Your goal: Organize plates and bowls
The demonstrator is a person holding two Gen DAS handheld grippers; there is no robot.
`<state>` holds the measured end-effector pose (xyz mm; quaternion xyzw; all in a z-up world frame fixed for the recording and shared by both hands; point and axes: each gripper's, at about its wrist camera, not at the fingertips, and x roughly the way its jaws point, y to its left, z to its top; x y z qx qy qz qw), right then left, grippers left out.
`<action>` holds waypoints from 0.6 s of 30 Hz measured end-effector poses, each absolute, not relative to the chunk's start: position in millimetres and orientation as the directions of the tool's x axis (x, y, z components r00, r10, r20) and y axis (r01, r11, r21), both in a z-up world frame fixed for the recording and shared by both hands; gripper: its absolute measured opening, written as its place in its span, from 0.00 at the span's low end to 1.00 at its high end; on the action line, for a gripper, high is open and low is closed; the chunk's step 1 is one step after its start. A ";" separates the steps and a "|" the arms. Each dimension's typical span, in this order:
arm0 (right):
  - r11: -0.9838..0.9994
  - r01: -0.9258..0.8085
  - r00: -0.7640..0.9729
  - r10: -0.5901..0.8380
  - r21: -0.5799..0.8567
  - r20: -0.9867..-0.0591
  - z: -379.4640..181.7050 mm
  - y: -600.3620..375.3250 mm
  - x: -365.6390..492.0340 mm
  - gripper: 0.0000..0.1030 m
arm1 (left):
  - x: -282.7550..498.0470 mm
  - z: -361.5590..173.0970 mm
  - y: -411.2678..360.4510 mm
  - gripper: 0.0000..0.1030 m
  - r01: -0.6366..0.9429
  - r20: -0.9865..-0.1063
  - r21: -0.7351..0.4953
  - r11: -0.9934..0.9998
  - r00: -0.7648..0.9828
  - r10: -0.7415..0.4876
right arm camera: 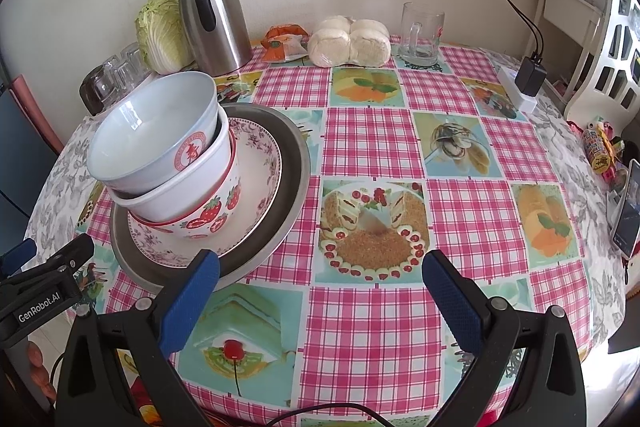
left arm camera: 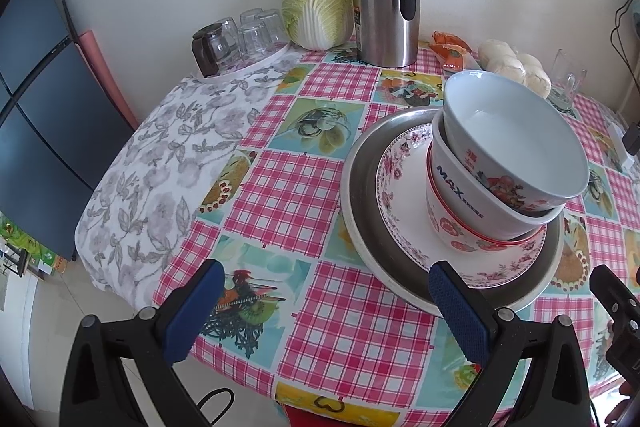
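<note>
Left gripper (left arm camera: 324, 311): blue-padded fingers spread wide, holding nothing, hovering over table edge just left of metal tray (left arm camera: 352, 203). Right gripper (right arm camera: 320, 291): fingers equally wide apart, empty, just right of same tray (right arm camera: 298, 163). Floral plate (left arm camera: 400, 187) lies inside tray. On plate: strawberry bowl (left arm camera: 452, 231), white "MAX" bowl (left arm camera: 472, 199) nested in it, pale blue-white bowl (left arm camera: 516, 135) on top, tilted. Beyond tray, against wall: steel thermos (left arm camera: 384, 15), cabbage (left arm camera: 316, 3), upturned glasses (left arm camera: 248, 35). Right of tray, far side: bagged buns (right arm camera: 348, 41), glass mug (right arm camera: 422, 33).
</note>
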<state>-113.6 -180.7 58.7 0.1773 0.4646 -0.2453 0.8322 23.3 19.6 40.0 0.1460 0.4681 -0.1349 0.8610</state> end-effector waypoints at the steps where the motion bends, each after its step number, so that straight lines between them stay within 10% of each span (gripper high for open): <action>1: 0.817 0.573 0.447 -0.243 0.067 -0.861 58.6 -180.6 -113.4 0.98 | 23.3 40.0 19.6 1.00 0.369 -0.845 0.125 0.921 0.526 -0.096; 18: 0.818 0.571 0.446 -0.243 0.065 -0.862 58.5 -179.6 -112.5 0.98 | 22.7 39.8 19.9 1.00 0.374 -0.845 0.124 0.919 0.525 -0.099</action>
